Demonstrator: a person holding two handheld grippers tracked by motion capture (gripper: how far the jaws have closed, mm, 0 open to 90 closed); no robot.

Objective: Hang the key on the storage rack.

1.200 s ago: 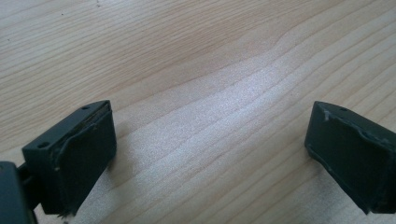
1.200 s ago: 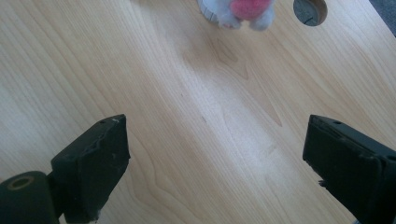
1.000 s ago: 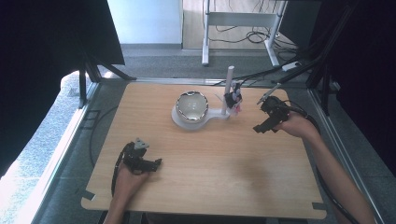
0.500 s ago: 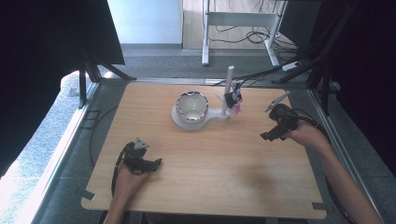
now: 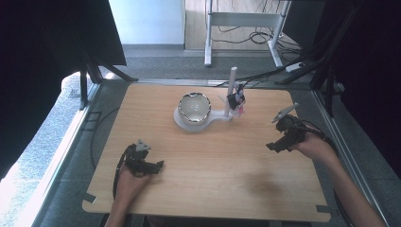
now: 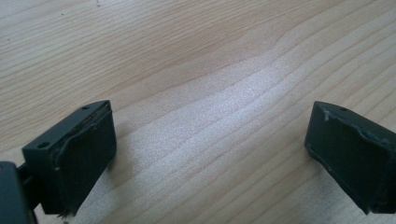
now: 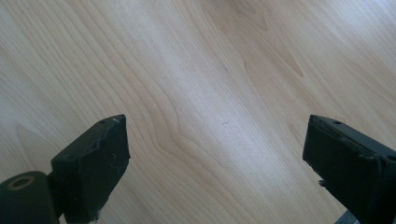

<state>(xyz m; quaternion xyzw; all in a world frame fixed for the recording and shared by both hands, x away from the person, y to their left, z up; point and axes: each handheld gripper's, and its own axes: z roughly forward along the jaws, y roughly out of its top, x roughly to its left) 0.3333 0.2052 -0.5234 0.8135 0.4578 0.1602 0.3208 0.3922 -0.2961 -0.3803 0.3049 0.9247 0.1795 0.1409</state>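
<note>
A shiny metal bowl (image 5: 194, 107) sits on a white base (image 5: 182, 122) at the table's far middle. Beside it stands a white post (image 5: 231, 90) with a small dark and pink object (image 5: 236, 101) on it. My left gripper (image 5: 156, 166) rests low at the table's front left, jaws wide apart over bare wood (image 6: 205, 121). At the right side my right gripper (image 5: 273, 145) is held just above the table, open, with only wood grain (image 7: 215, 116) between its black pads (image 7: 93, 163). Both grippers are well away from the bowl.
The wooden table (image 5: 213, 189) has edges on all sides, with a metal frame around it. Cables (image 5: 255, 75) run off the far edge. A white stand (image 5: 241, 21) and more cables lie on the floor beyond.
My right gripper has drawn back from near the post toward the table's right front side. The left gripper has stayed where it was.
</note>
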